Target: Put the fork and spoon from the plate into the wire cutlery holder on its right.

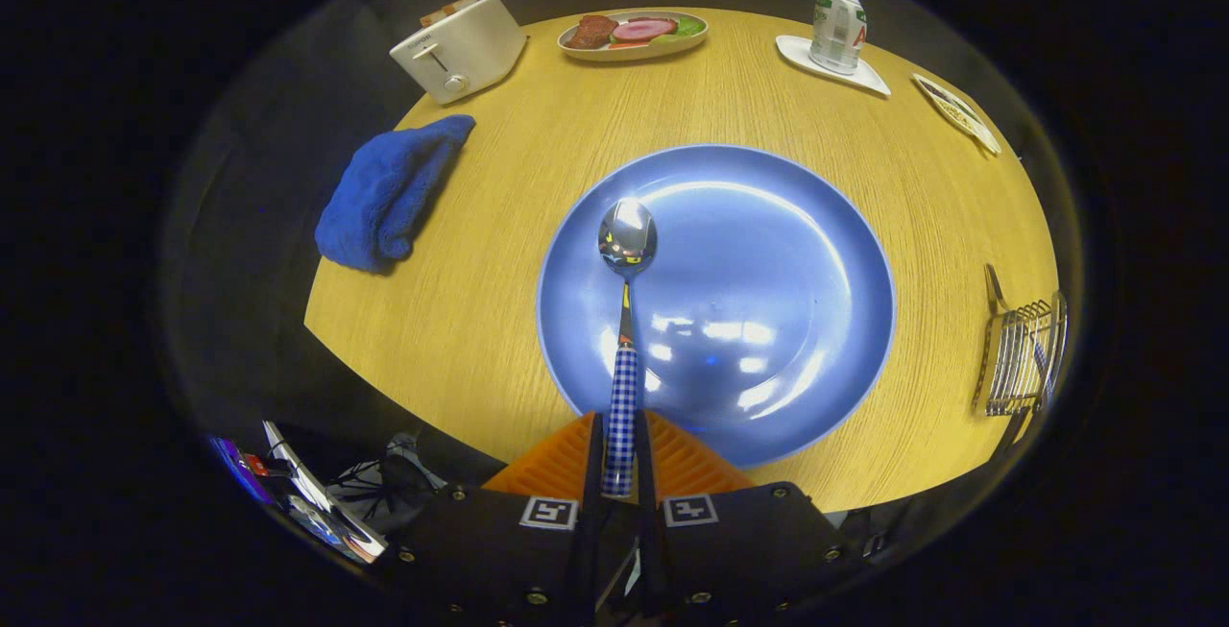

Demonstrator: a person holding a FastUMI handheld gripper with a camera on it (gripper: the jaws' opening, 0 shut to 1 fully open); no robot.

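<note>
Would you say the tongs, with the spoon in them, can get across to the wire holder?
Probably yes. The tongs are shut on the spoon over the blue plate, and bare tabletop lies between the plate and the wire holder.

Gripper point(620, 435) level over the near edge of the plate point(768, 320). Both fingers point(566, 459) drawn close together, pressing either side of the spoon point(624, 339) handle; spoon points straight ahead.

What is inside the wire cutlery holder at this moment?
One checked-handle utensil stands in the wire cutlery holder, its head hidden by the wires, so fork or not is unclear. The gripper holds the steel spoon over the round blue plate.
</note>
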